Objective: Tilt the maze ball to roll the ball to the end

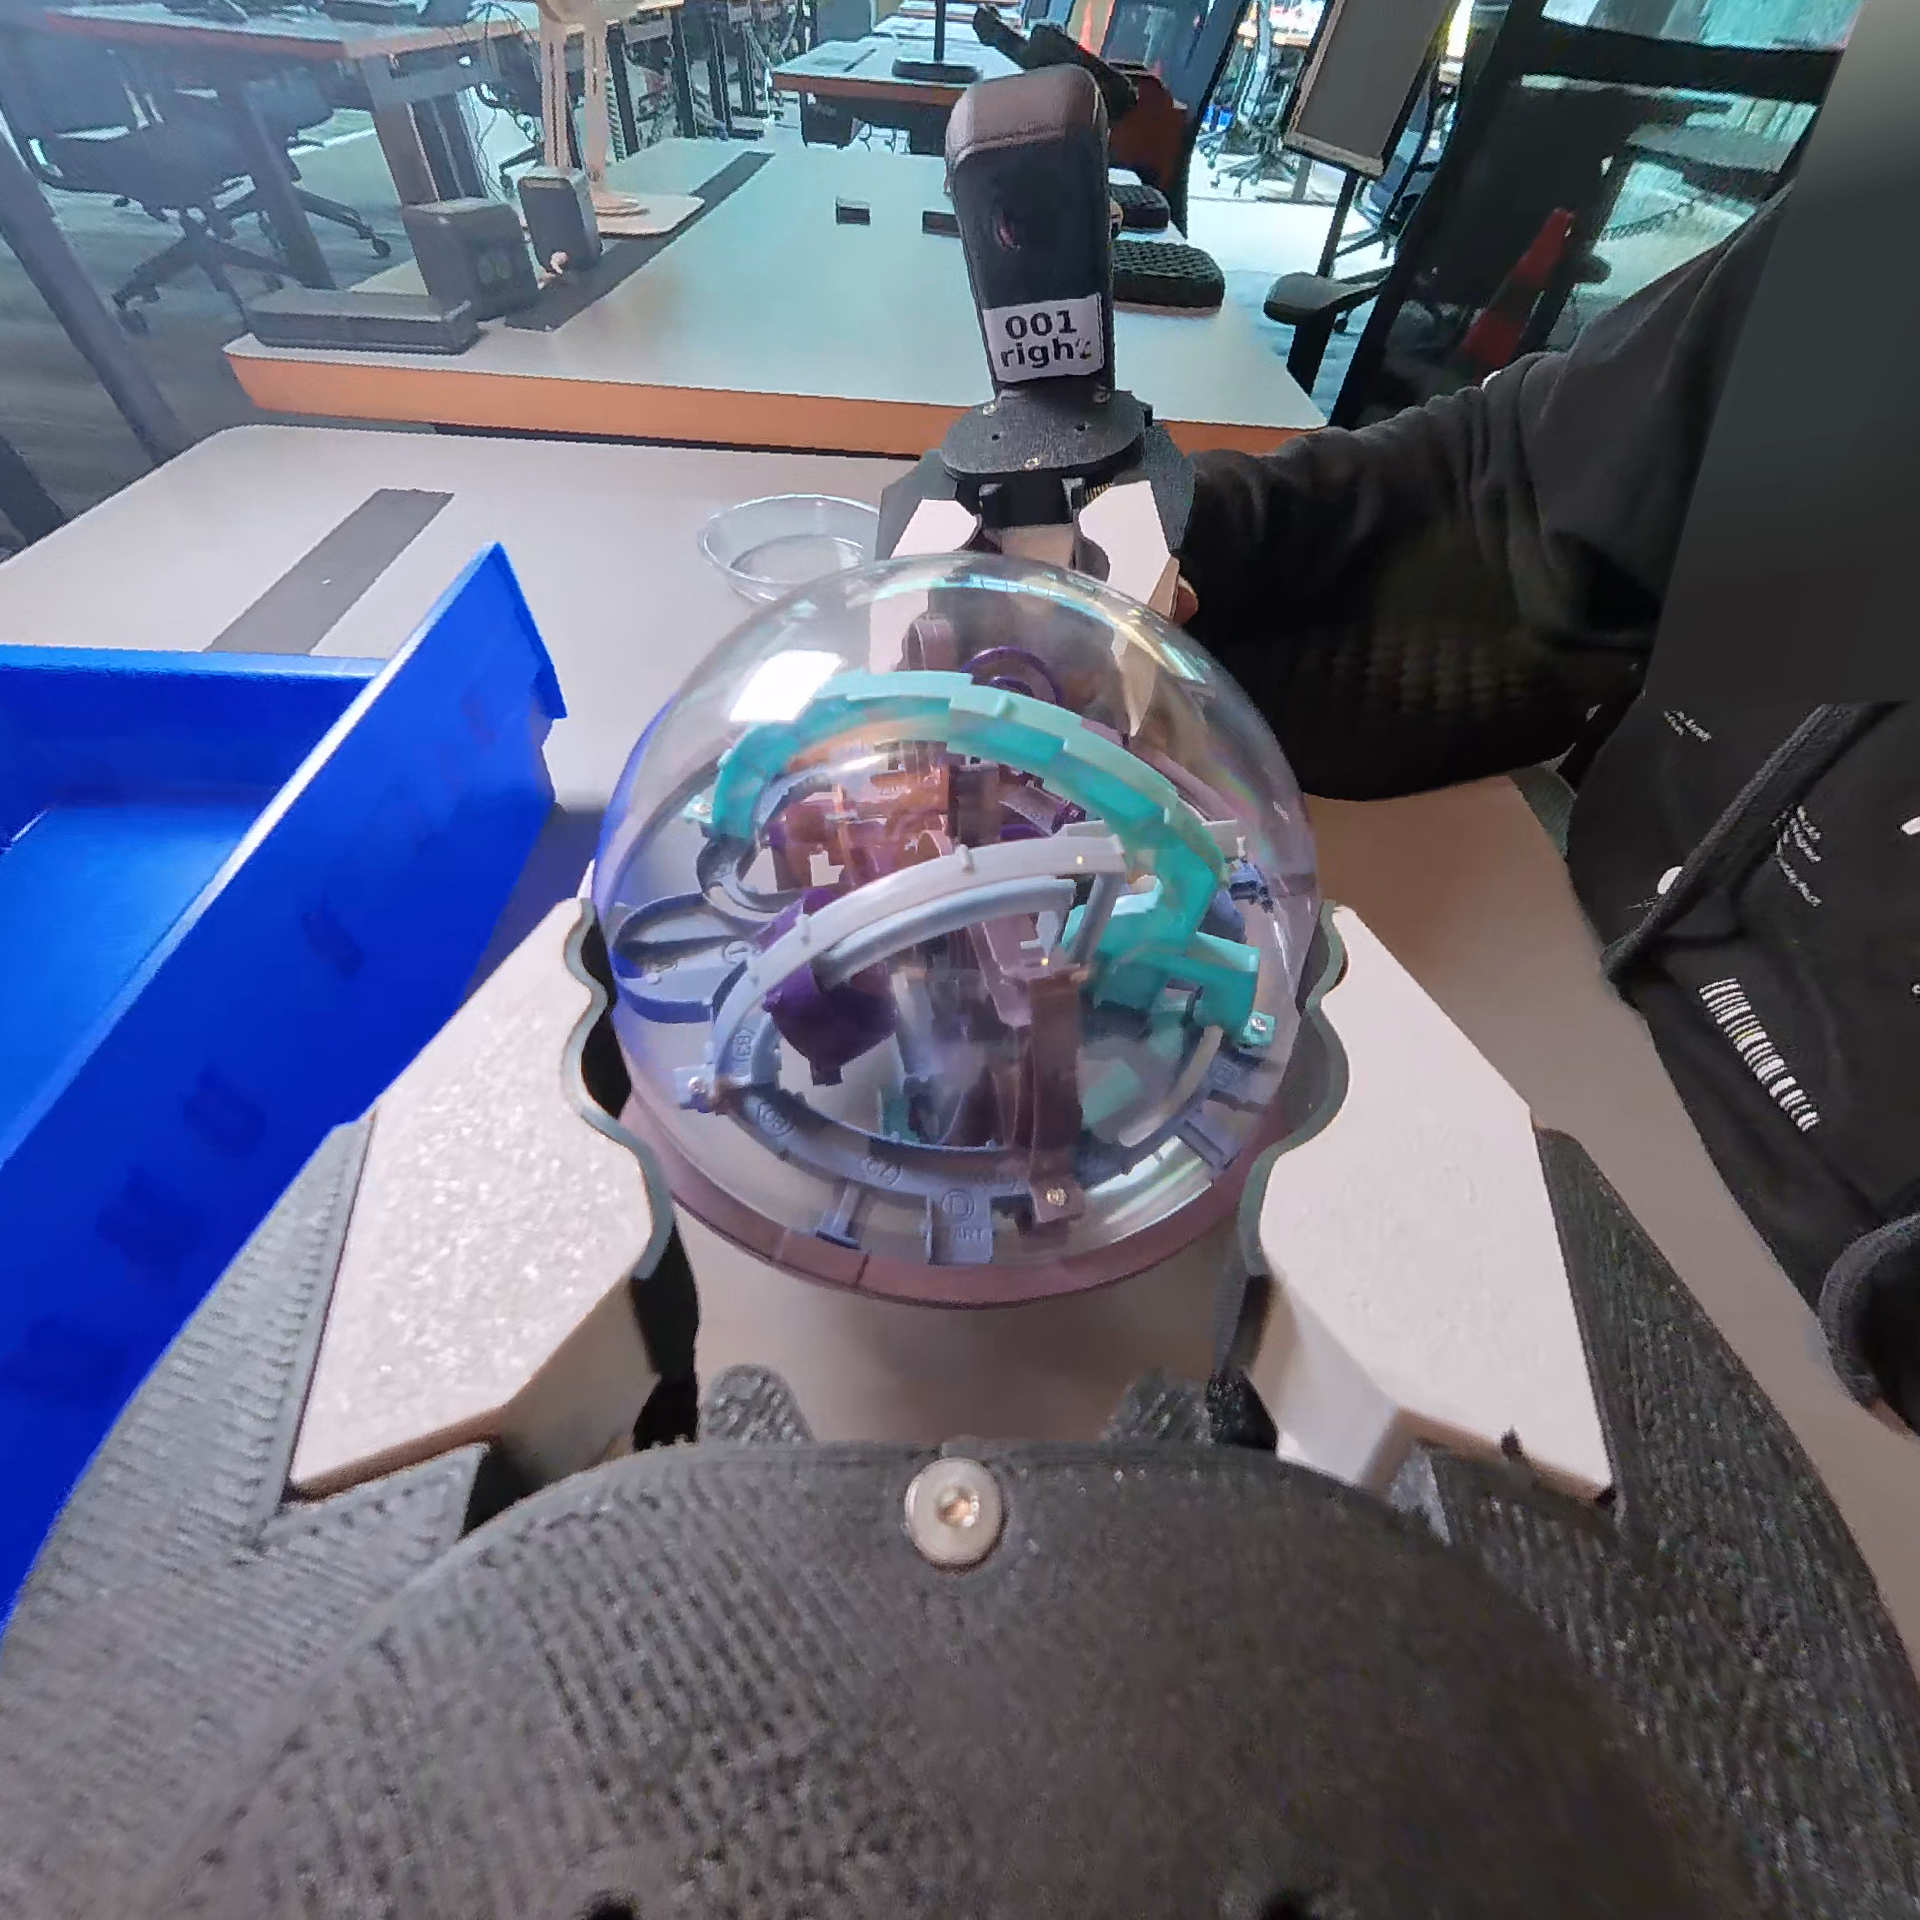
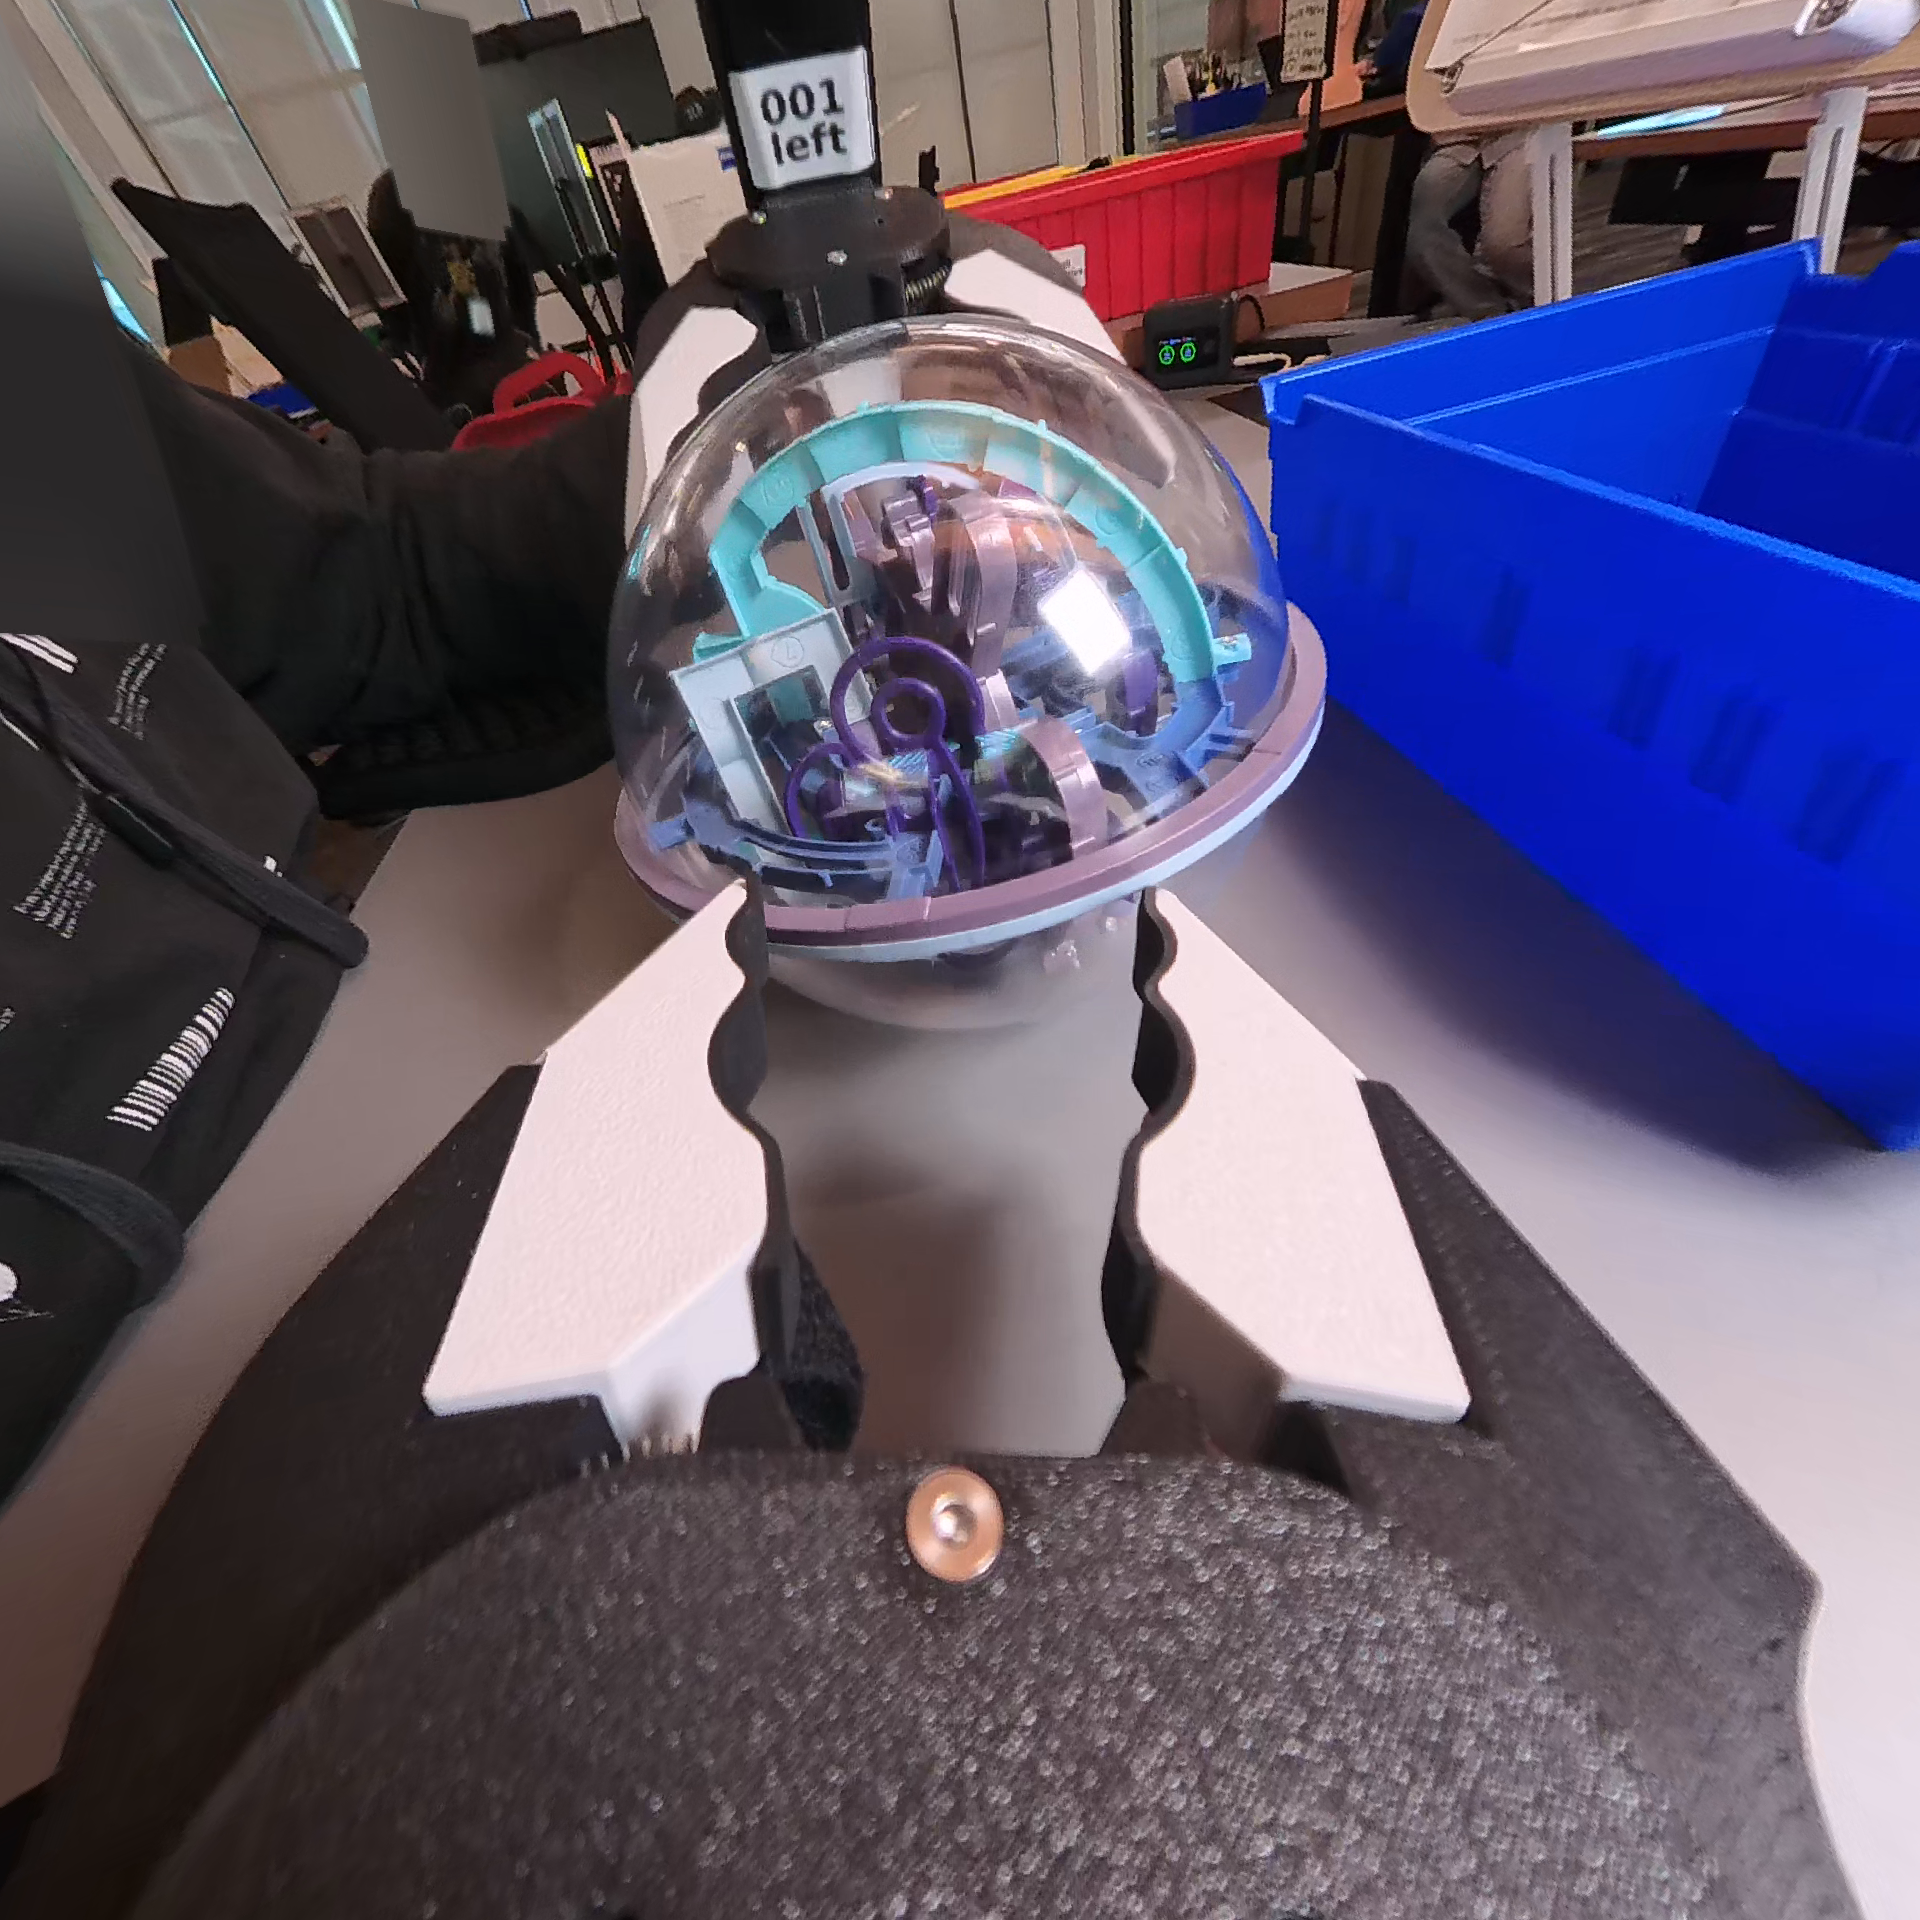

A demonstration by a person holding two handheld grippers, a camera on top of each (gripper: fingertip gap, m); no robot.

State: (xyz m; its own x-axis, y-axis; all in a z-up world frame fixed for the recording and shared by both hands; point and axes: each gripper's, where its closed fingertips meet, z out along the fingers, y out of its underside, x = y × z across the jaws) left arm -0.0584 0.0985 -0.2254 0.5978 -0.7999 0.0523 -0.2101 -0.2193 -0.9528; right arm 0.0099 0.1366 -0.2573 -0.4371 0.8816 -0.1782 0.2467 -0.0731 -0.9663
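Maze ball (image 1: 956,925): held between both grippers, clear dome up, above the table (image 2: 1455,1299).
Left gripper (image 1: 951,1049): jaws spread wide, clamped on the ball's sides.
Right gripper (image 2: 951,914): narrower spread, pressed against the ball's lower half.
Blue bin (image 1: 260,935): at 9 o'clock of the ball in left wrist view.
Inner ball: could not be located.

An open office is being shown — a pale table (image 1: 436,478) crossed by a dark strip (image 1: 332,566), with a second orange-edged table (image 1: 727,343) just behind it. Beyond, dark office chairs (image 1: 197,197) and desks are being lit by daylight. Opposite, a red bin (image 2: 1132,223) is being backed by tall bright windows (image 2: 260,94).
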